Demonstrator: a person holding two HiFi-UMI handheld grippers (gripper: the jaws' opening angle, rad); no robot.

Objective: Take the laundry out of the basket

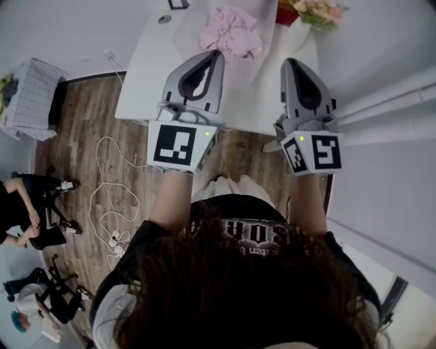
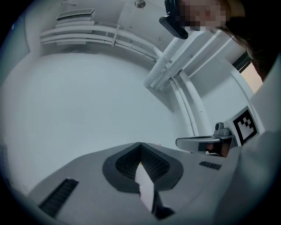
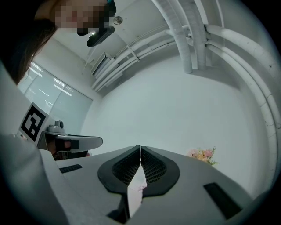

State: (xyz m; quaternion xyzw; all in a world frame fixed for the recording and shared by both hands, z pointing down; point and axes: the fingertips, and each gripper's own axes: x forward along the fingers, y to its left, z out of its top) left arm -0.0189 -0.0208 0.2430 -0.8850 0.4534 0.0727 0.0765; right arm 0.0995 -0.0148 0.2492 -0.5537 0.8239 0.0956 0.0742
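L + R both empty. The grey two-jaw left gripper (image 1: 216, 53) has its fingers pressed together w/ nothing between them, which its own view confirms (image 2: 140, 145). The grey two-jaw right gripper (image 1: 289, 63) is the same: fingers together, tips meeting, nothing caught (image 3: 140, 147). Both are held side by side over the near edge of the long white table (image 1: 153, 75).

Laundry: a pink crumpled cloth (image 1: 231, 33) lies on the table just beyond the left gripper's tips, not touched. No basket in any view, so can't tell where it is or whether it holds more.

Risks, as I judge them:
- Fingers closed. If either goes into fabric w/o opening first, it just shoves the cloth along the table, no grab.
- Both gripper views look at wall + ceiling pipes, not cloth, so aim rests on the head view alone. Easy to miss or nip only a thin fold, which then slips out on lift.
- Soft bunched fabric: one fold caught = the rest trails and may drag off the table edge.
- Pink-and-yellow flower bunch (image 1: 317, 10) sits near the right gripper's path; a wide swing could knock it.
- Loose white cable (image 1: 109, 184) loops on the wood floor near the person's feet. Trip/snag risk if stepping left.
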